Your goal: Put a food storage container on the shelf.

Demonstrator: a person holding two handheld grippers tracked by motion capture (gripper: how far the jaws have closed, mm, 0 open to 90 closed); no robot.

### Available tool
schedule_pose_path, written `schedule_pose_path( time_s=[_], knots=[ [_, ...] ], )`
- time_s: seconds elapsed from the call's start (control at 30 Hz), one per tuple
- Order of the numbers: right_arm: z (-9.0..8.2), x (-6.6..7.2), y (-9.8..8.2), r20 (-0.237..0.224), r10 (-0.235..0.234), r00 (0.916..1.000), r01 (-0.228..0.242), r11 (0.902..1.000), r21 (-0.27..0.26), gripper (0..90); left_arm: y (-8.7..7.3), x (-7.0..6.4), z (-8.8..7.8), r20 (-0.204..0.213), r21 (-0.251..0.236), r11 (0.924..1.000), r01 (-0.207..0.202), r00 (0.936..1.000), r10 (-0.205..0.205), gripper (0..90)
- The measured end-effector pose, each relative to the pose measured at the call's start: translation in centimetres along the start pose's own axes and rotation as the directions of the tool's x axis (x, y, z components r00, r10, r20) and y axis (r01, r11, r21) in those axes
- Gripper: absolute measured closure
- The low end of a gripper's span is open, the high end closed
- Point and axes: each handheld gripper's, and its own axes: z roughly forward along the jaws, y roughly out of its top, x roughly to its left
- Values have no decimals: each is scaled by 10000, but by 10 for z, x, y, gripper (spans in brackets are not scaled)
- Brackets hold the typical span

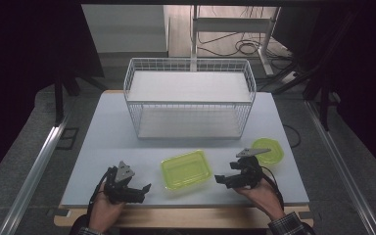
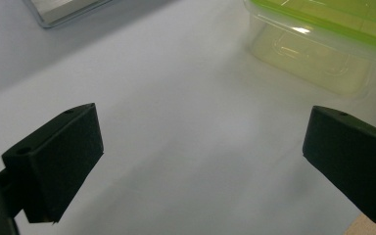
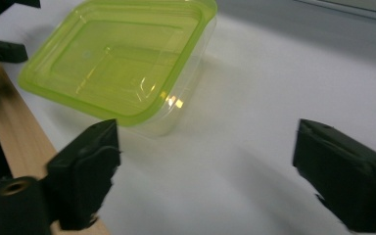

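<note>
Green-lidded and clear-walled, the rectangular container (image 1: 186,169) lies on the white table (image 1: 103,147) in the high view, between our left gripper (image 1: 139,191) and right gripper (image 1: 223,180), in front of the wire basket (image 1: 190,98); a round green container (image 1: 269,149) sits behind the right hand. In the left gripper view, the jaws stand wide apart over bare table, the container up and to the right. In the right gripper view, the jaws are likewise apart and empty, the container just ahead at left. We judge this the approach step; its lid seems seated, though glare obscures the rim. Next, each gripper must close in on one side.
</note>
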Motion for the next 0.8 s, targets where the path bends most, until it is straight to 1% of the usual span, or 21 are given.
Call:
schedule_pose_path(
  time_s=[0.07,0.1,0.13,0.17,0.2,0.23,0.37,0.4,0.43,0.47,0.5,0.53,0.57,0.6,0.63,0.67,0.7,0.73,0.77,0.8],
  knots=[
    [0,-2,3,-217,164,9996,-163,9999,44,204,0,-1,1,-34,8,10000,-37,10000,37,11],
    [0,-2,3,-217,164,9996,-163,9999,44,204,0,-1,1,-34,8,10000,-37,10000,37,11],
    [1,-4,5,-432,313,9986,-312,9995,23,250,0,-1,1,-34,14,10000,-64,10000,64,11],
    [1,-4,5,-432,313,9986,-312,9995,23,250,0,-1,1,-34,14,10000,-64,10000,64,12],
    [1,-4,6,-531,379,9979,-379,9993,21,275,0,-1,1,-49,35,10000,-92,9999,92,12],
    [3,-5,10,-686,461,9966,-461,9989,15,319,0,-2,1,-59,42,9999,-107,9999,107,11],
    [11,-5,19,-908,593,9941,-589,9982,65,404,0,-2,1,-62,38,9999,-141,9999,141,12],
    [11,-5,19,-908,593,9941,-589,9982,65,404,0,-1,1,-79,40,9999,-148,9999,149,12],
    [16,-8,24,-1203,855,9891,-847,9963,115,450,0,-1,1,-86,34,9999,-158,9998,158,11],
    [18,-9,27,-1373,972,9857,-963,9953,133,461,0,-1,1,-74,23,9999,-145,9999,145,12],
    [18,-9,27,-1373,972,9857,-963,9953,133,461,0,-1,1,-74,23,9999,-145,9999,145,12],
    [23,-12,31,-1496,1142,9821,-1128,9935,180,495,0,-1,1,-73,32,9999,-162,9998,162,12],
    [23,-12,31,-1496,1142,9821,-1128,9935,180,495,0,-1,1,-73,32,9999,-162,9998,162,12],
    [29,-15,35,-1765,1449,9736,-1419,9894,299,532,0,-1,2,-64,41,9999,-167,9998,168,12],
    [29,-15,35,-1765,1449,9736,-1419,9894,299,532,0,-1,2,-64,41,9999,-167,9998,168,12],
    [36,-18,39,-1974,1684,9658,-1636,9857,404,563,0,-1,2,-59,41,9998,-186,9998,186,12],
    [39,-19,41,-2105,1795,9610,-1727,9837,502,572,0,-2,2,-68,31,9998,-179,9998,179,12],
    [42,-20,42,-2212,1890,9567,-1806,9819,577,579,0,-2,2,-68,35,9998,-184,9998,184,12],
    [42,-20,42,-2212,1890,9567,-1806,9819,577,579,0,-2,2,-68,35,9998,-184,9998,184,12],
    [48,-22,44,-2297,2032,9518,-1919,9789,708,601,0,-2,2,-80,39,9998,-199,9998,199,11]
  ],
)
